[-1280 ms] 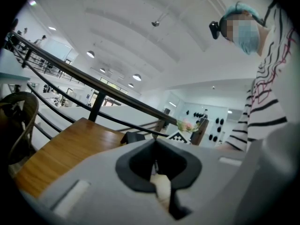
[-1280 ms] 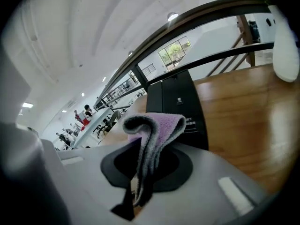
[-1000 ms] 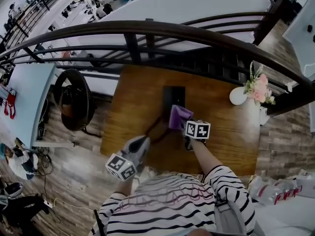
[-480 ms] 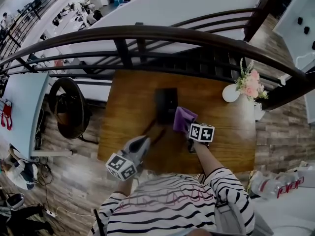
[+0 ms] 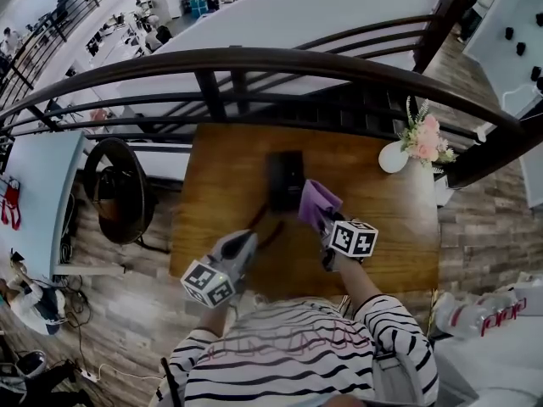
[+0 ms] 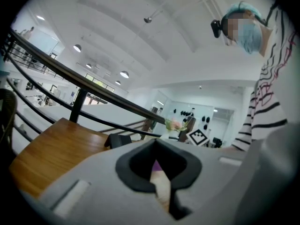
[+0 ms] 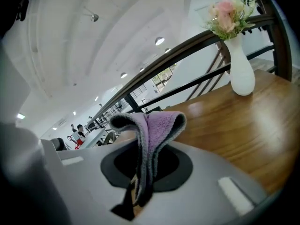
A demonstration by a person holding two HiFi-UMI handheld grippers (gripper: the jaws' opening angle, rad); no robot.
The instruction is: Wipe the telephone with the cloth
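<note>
The black telephone (image 5: 286, 179) lies on the wooden table (image 5: 390, 227), its cord (image 5: 265, 224) trailing toward me. My right gripper (image 5: 323, 220) is shut on the purple cloth (image 5: 316, 200), which hangs just right of the phone's near corner. In the right gripper view the cloth (image 7: 157, 125) folds up out of the closed jaws (image 7: 138, 187). My left gripper (image 5: 241, 246) hovers near the table's front edge beside the cord, shut with nothing held. From the left gripper (image 6: 162, 191) I see the telephone (image 6: 119, 140) ahead on the table.
A white vase with pink flowers (image 5: 405, 153) stands at the table's far right corner. A dark curved railing (image 5: 254, 58) runs behind the table. A round black chair (image 5: 119, 181) sits left of it. The table edge drops to wood flooring (image 5: 484, 227).
My right gripper and the cloth have slid right and toward me, off the phone's near corner. The left gripper has stayed put.
</note>
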